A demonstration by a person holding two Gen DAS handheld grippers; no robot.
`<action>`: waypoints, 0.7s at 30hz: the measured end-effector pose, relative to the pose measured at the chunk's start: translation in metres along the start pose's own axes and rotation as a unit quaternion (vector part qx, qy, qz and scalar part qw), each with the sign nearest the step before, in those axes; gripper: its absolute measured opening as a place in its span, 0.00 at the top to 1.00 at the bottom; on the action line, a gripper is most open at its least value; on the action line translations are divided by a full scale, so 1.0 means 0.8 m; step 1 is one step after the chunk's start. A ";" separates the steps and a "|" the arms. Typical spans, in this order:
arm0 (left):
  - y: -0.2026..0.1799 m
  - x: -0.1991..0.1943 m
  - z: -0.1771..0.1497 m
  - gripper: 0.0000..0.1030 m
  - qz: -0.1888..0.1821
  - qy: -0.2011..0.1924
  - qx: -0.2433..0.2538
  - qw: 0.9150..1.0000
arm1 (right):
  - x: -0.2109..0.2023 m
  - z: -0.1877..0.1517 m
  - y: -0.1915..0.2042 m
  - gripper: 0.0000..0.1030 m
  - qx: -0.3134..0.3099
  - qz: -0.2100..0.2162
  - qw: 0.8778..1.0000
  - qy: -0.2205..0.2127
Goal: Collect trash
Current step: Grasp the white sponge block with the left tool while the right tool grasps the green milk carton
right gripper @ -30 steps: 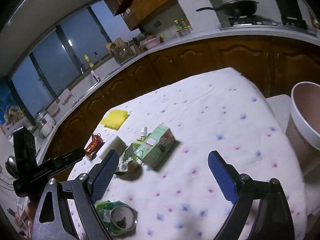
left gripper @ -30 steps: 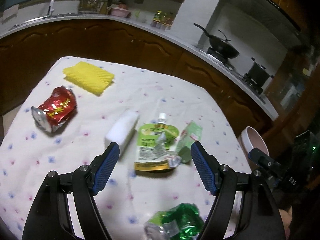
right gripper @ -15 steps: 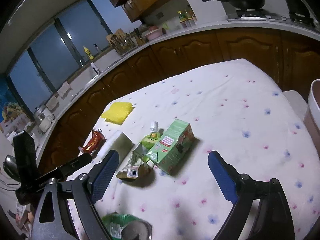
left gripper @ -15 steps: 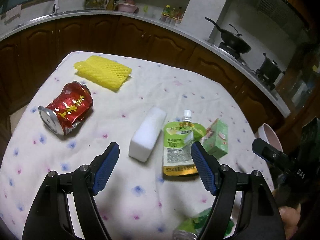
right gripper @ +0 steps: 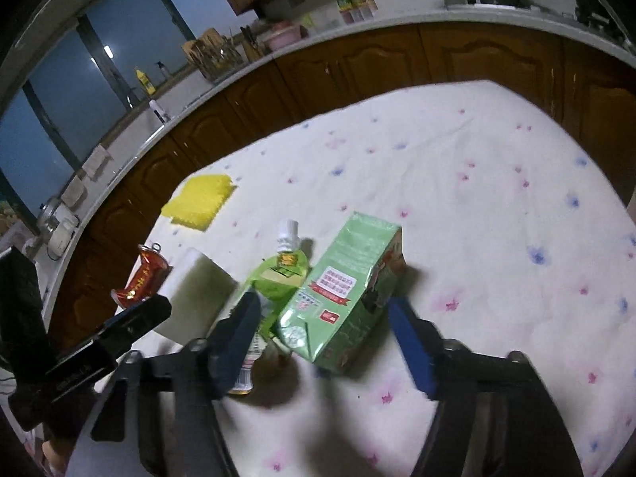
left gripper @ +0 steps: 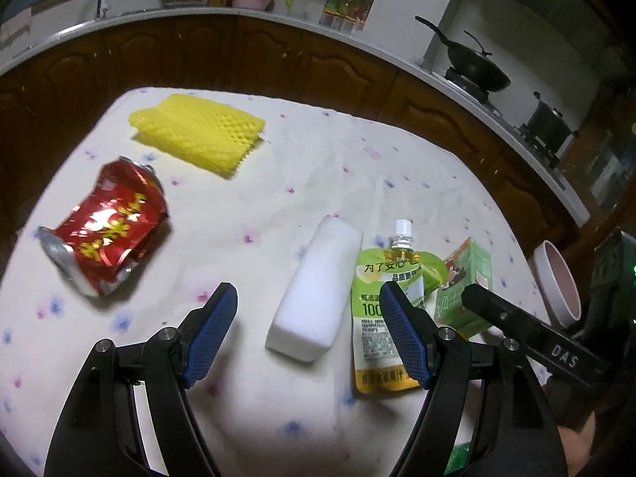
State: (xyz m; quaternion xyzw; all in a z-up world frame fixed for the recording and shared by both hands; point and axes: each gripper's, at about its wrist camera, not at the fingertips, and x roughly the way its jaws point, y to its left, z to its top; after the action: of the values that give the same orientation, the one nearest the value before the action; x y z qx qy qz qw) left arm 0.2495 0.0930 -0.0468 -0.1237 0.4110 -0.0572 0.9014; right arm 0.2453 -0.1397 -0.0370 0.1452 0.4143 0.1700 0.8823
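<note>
right hand-held gripper spread, empty | green carton lies between its fingers on the worktop | left hand-held gripper spread, empty | white block just ahead | pouch beside block | red can farther left

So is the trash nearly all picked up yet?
Not yet. Nothing looks collected: the red can, yellow foam net, white block, juice pouch and green carton all lie on the tablecloth. Both grippers are empty, jaws open; the right gripper straddles the carton, the left gripper the block.
</note>
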 end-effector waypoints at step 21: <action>-0.060 -0.042 0.006 0.67 -0.041 -0.030 0.031 0.998 | -0.074 -0.005 -0.047 0.93 -0.019 -0.004 0.999 -0.033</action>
State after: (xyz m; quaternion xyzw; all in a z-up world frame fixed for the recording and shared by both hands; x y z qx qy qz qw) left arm 0.2306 0.0548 -0.0064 -0.1143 0.3762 -0.1026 0.9137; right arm 0.2135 -0.1980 -0.0144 0.1320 0.3822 0.1699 0.8987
